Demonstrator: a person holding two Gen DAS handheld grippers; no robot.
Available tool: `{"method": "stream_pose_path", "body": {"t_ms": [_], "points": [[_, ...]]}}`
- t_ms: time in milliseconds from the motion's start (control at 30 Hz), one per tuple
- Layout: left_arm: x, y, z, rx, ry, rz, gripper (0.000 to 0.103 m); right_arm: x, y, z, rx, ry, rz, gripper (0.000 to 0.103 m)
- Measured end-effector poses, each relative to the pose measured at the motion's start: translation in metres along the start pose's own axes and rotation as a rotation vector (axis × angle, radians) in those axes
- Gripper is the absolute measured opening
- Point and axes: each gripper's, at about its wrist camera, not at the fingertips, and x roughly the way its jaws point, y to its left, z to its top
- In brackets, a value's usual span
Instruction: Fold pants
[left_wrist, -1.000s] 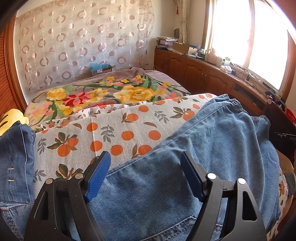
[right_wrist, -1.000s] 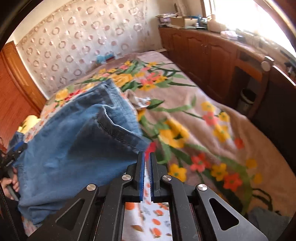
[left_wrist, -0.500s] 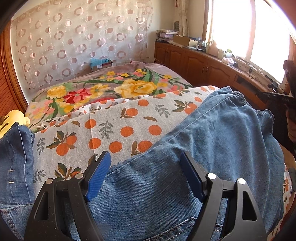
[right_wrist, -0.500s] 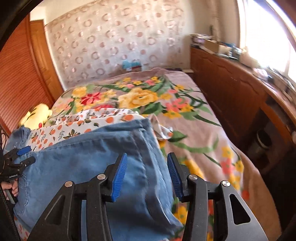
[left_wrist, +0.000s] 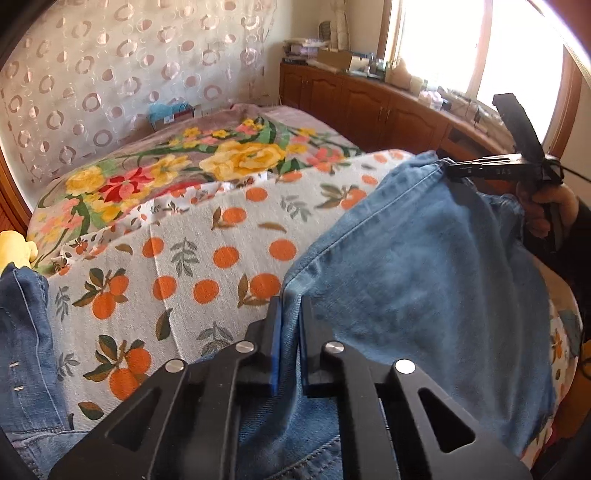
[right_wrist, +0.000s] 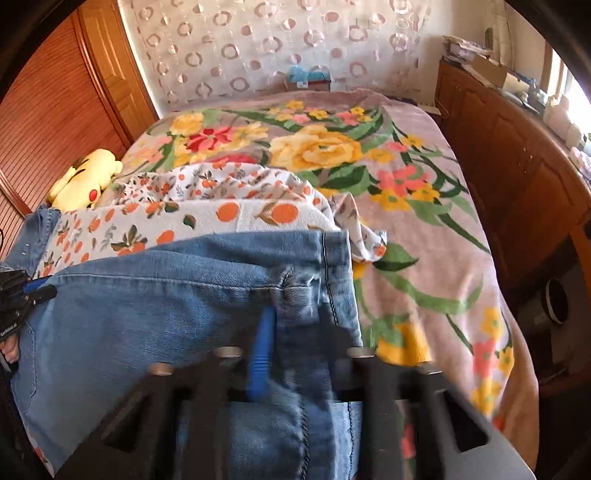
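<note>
**Pants pinched at both ends on the bed**

Pants (left_wrist: 424, 280), blue denim, lie folded across the orange-print sheet (left_wrist: 192, 258) on the bed (right_wrist: 424, 229), nearest to us in both wrist views. In the left wrist view we see the left tool (left_wrist: 290, 332) clenched on a fold of denim at the pants' near edge, its blue pads pressing the cloth from both sides; its jaws have just been closing. In the right wrist view the right tool (right_wrist: 291, 332) is blurred, jaws narrowed around the hem and seam with denim between them; they have just been closing. From the left view its tips meet the far corner of the pants, so we read it as gripping the cloth there, a hand (left_wrist: 546, 206) on its handle. Another piece of denim (left_wrist: 22, 332) sits at the left edge. Further off, a floral blanket (right_wrist: 332, 147) covers the bed, a yellow plush toy (right_wrist: 85, 177) lies at its left side, wooden cabinets (right_wrist: 517, 155) run along the right, and a circle-patterned curtain (left_wrist: 110, 74) hangs behind.
</note>
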Motion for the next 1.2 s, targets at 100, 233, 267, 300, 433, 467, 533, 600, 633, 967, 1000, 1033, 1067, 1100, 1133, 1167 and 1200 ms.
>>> {"method": "stream_pose_path", "body": {"t_ms": [100, 233, 267, 300, 433, 467, 533, 600, 633, 967, 1000, 1033, 1067, 1100, 1133, 1167, 1200], "points": [[-0.021, -0.002, 0.009, -0.023, -0.106, 0.046, 0.006, -0.028, 0.007, 0.013, -0.011, -0.135, -0.029, 0.016], [-0.016, 0.003, 0.015, -0.044, -0.097, 0.107, 0.006, -0.022, 0.017, 0.019, -0.002, -0.156, -0.056, 0.017], [-0.013, 0.003, 0.013, -0.047, -0.082, 0.106, 0.006, -0.019, 0.018, 0.018, 0.005, -0.142, -0.057, 0.021], [-0.011, 0.003, 0.011, -0.047, -0.072, 0.109, 0.006, -0.018, 0.016, 0.016, 0.018, -0.129, -0.059, 0.025], [-0.02, -0.003, 0.008, -0.048, -0.09, 0.125, 0.011, -0.041, 0.009, -0.005, 0.06, -0.129, -0.051, 0.034], [-0.023, -0.006, 0.007, -0.046, -0.093, 0.133, 0.012, -0.051, 0.011, -0.007, 0.067, -0.128, -0.058, 0.035], [-0.03, -0.009, 0.005, -0.044, -0.105, 0.136, 0.02, -0.077, 0.011, -0.024, 0.084, -0.135, -0.065, 0.036], [-0.038, -0.014, 0.002, -0.046, -0.121, 0.11, 0.027, -0.094, 0.012, -0.043, 0.101, -0.141, -0.07, 0.037], [-0.04, -0.017, 0.001, -0.045, -0.126, 0.103, 0.03, -0.103, 0.013, -0.051, 0.112, -0.142, -0.07, 0.038], [-0.05, -0.057, -0.017, -0.013, -0.15, 0.04, 0.076, -0.139, 0.012, -0.105, 0.239, -0.106, -0.081, 0.042], [-0.049, -0.06, -0.018, -0.013, -0.149, 0.034, 0.076, -0.14, 0.012, -0.105, 0.25, -0.103, -0.08, 0.042], [-0.05, -0.063, -0.02, -0.011, -0.148, 0.033, 0.076, -0.142, 0.012, -0.105, 0.26, -0.102, -0.076, 0.044], [-0.05, -0.066, -0.021, -0.008, -0.148, 0.033, 0.076, -0.142, 0.012, -0.105, 0.273, -0.1, -0.073, 0.045], [-0.051, -0.069, -0.023, -0.003, -0.145, 0.035, 0.076, -0.141, 0.012, -0.105, 0.283, -0.1, -0.067, 0.046], [-0.051, -0.072, -0.024, 0.0, -0.144, 0.035, 0.076, -0.139, 0.011, -0.105, 0.296, -0.097, -0.064, 0.048], [-0.053, -0.075, -0.025, 0.001, -0.142, 0.032, 0.076, -0.137, 0.01, -0.105, 0.313, -0.09, -0.064, 0.049], [-0.055, -0.077, -0.028, 0.002, -0.14, 0.032, 0.076, -0.135, 0.009, -0.106, 0.328, -0.084, -0.065, 0.049]]}}
